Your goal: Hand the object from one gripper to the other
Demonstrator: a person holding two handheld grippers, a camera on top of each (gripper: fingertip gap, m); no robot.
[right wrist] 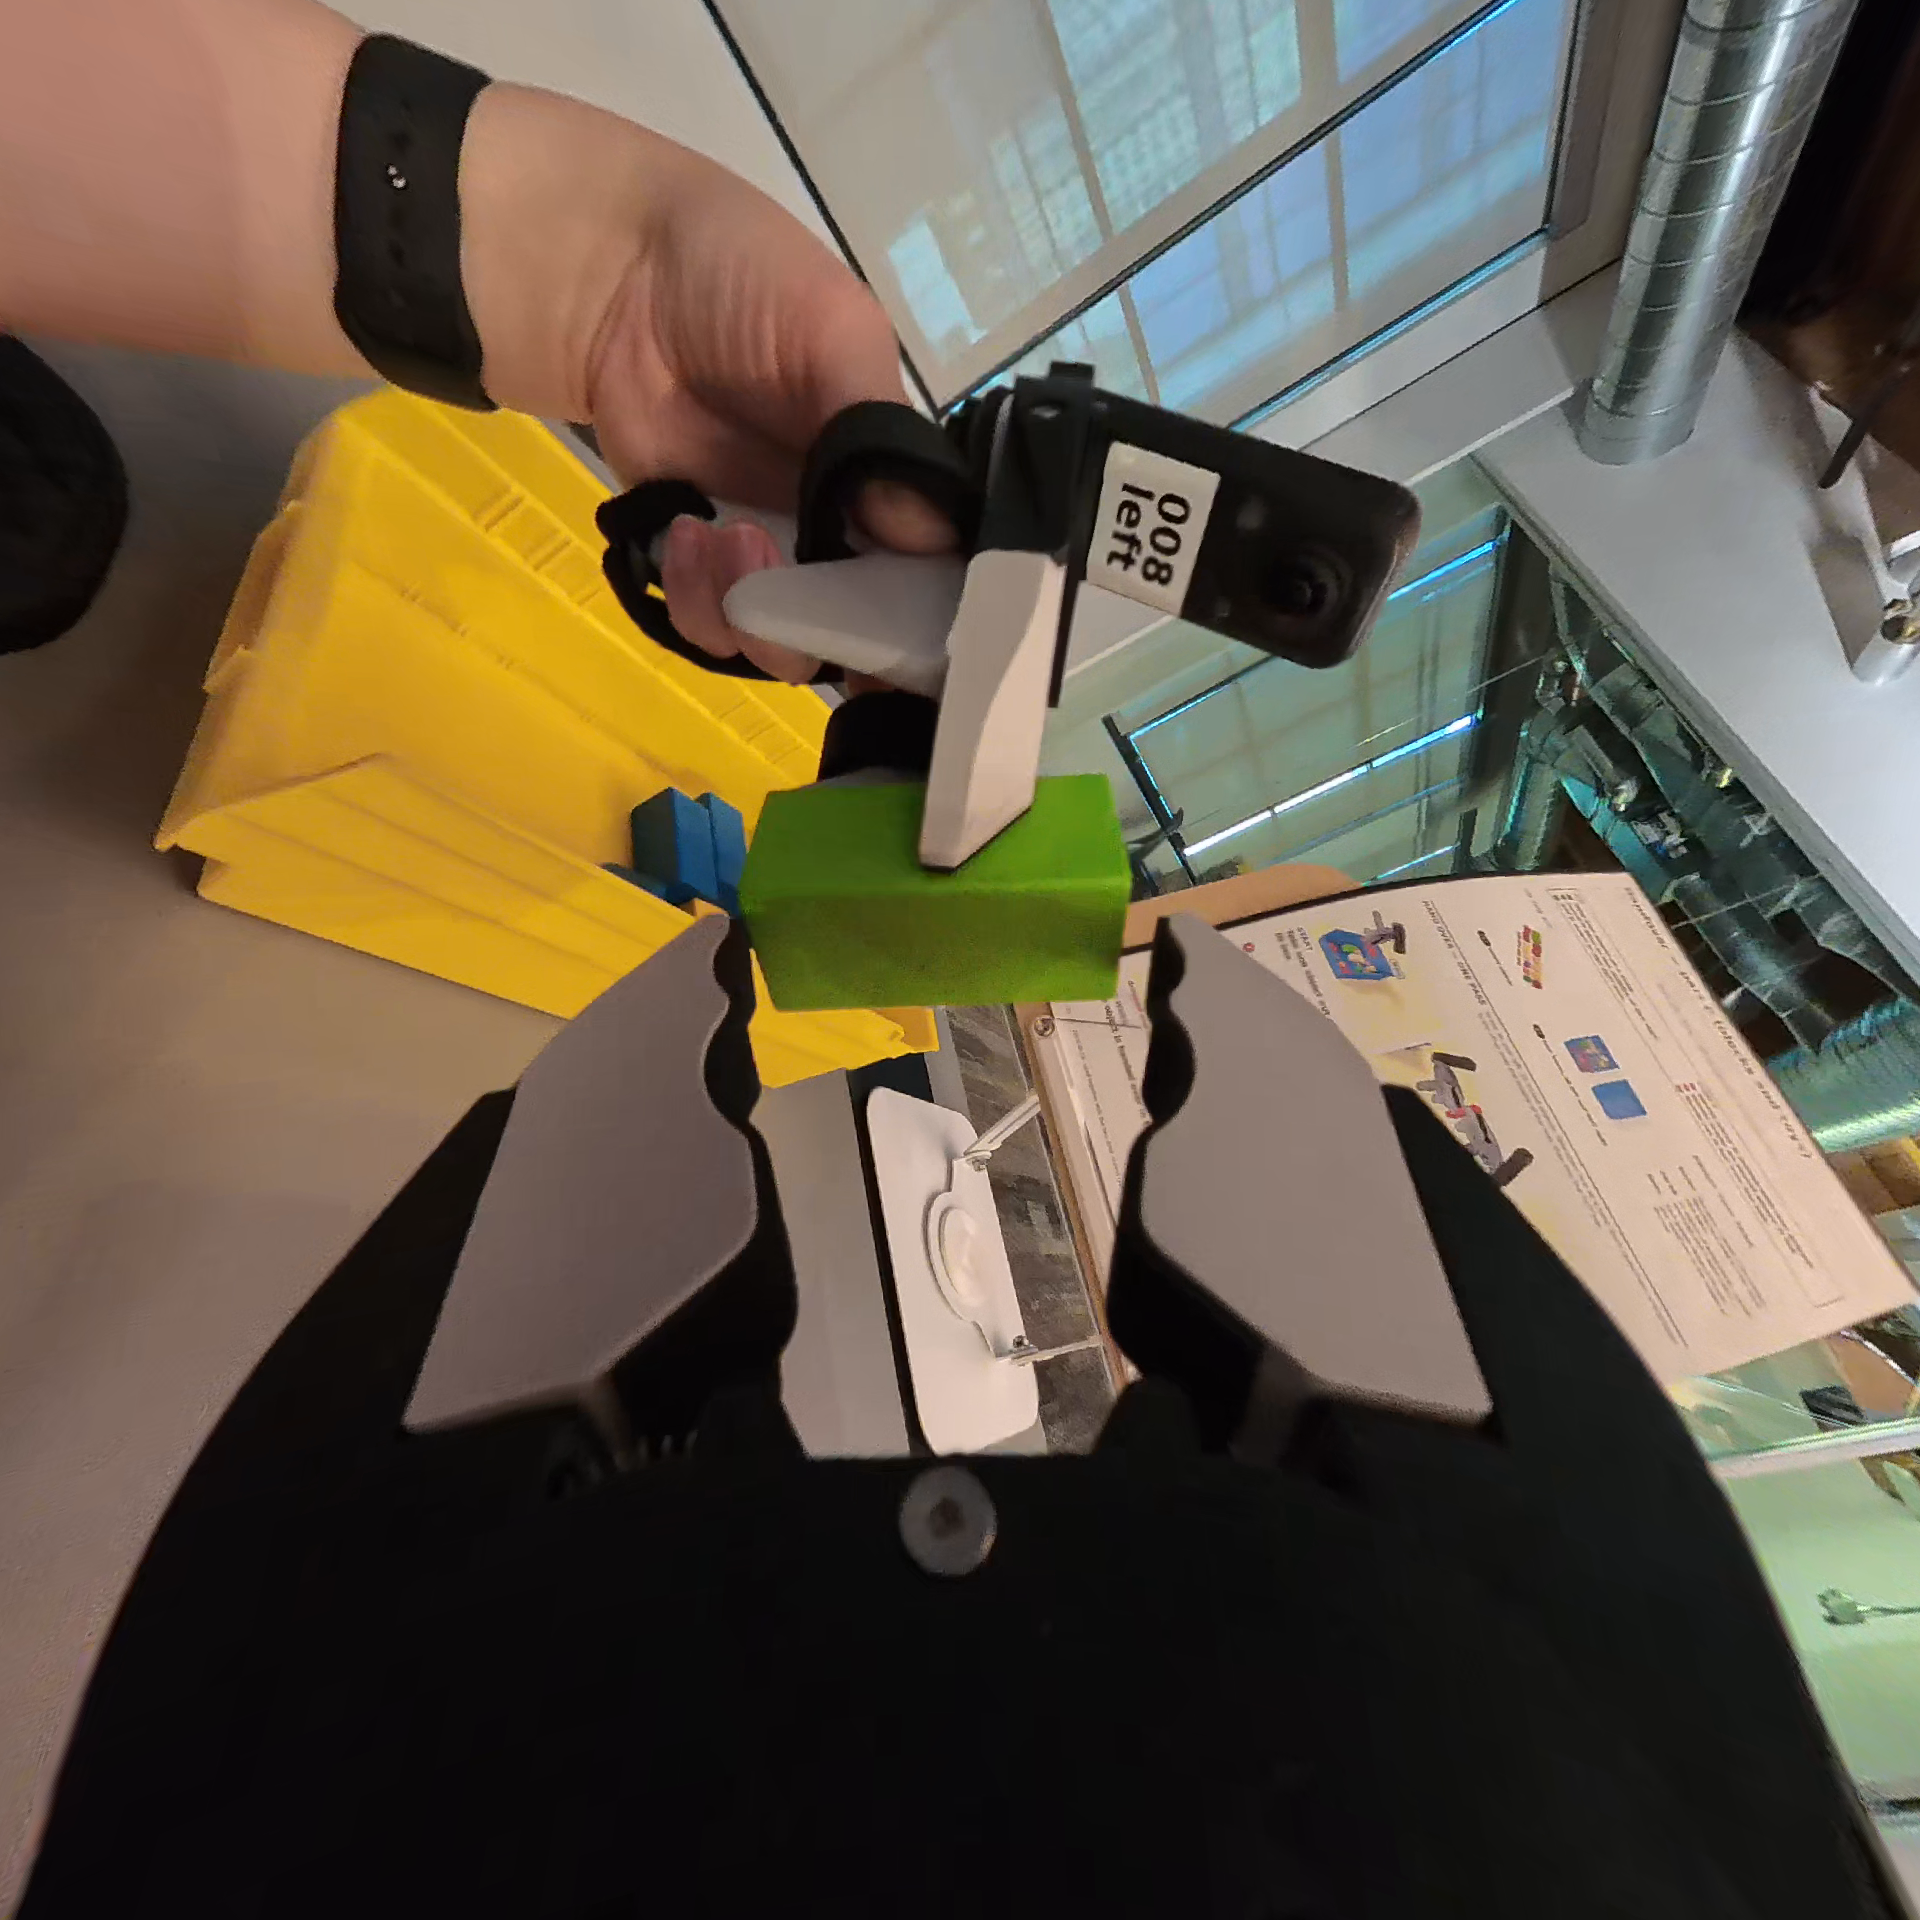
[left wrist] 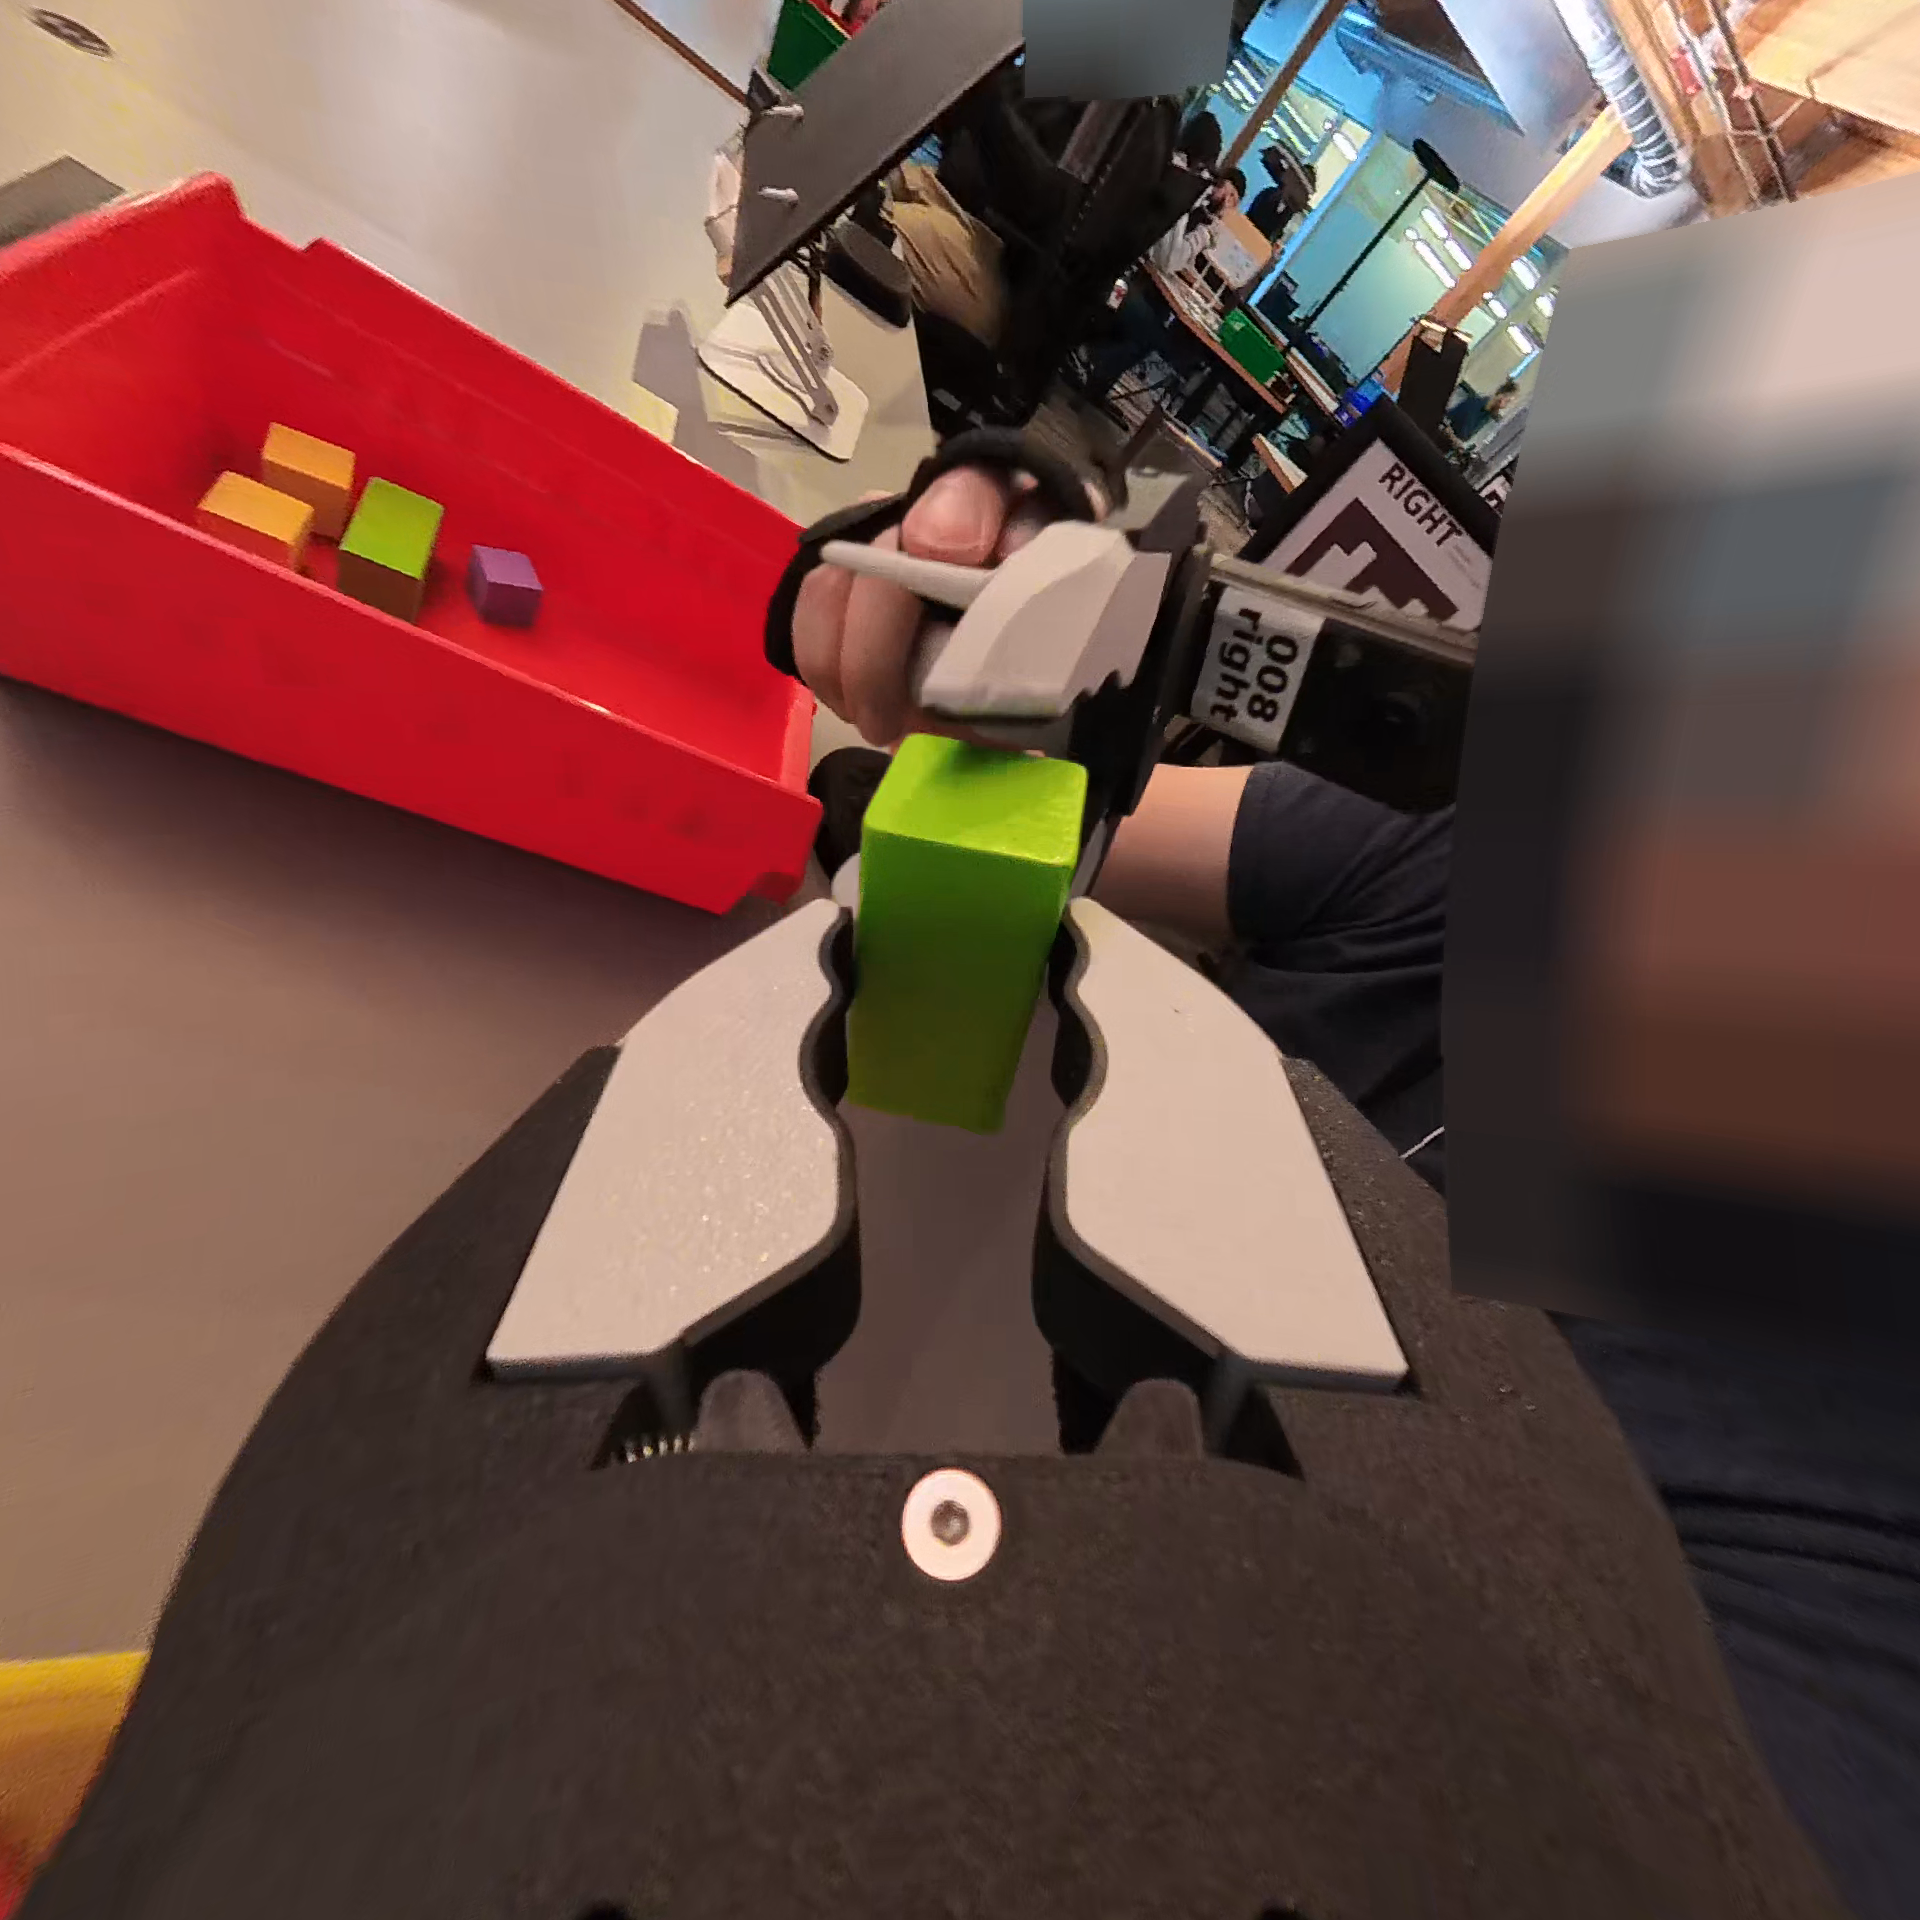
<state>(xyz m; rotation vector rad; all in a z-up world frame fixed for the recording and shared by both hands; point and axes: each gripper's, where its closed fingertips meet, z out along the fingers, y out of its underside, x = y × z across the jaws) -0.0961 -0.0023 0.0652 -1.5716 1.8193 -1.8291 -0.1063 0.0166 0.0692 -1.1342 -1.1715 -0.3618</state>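
Observation:
A bright green rectangular block [left wrist: 956, 935] is held in the air between the two fingers of my left gripper [left wrist: 956, 914], which is shut on its sides. The same block [right wrist: 935, 914] lies crosswise in the right wrist view, with a left gripper finger [right wrist: 982, 748] pressing on its top. My right gripper [right wrist: 951, 951] is open, and its two fingertips flank the block's near face without clamping it. In the left wrist view, a grey finger [left wrist: 1039, 634] of the right gripper sits just above the block's far end.
A red bin [left wrist: 416, 727] on the grey table holds two orange blocks [left wrist: 281, 488], a green block [left wrist: 387, 540] and a purple one [left wrist: 504, 587]. A yellow bin [right wrist: 416, 675] holds blue blocks [right wrist: 686, 831]. A printed sheet [right wrist: 1507, 1091] lies to the right.

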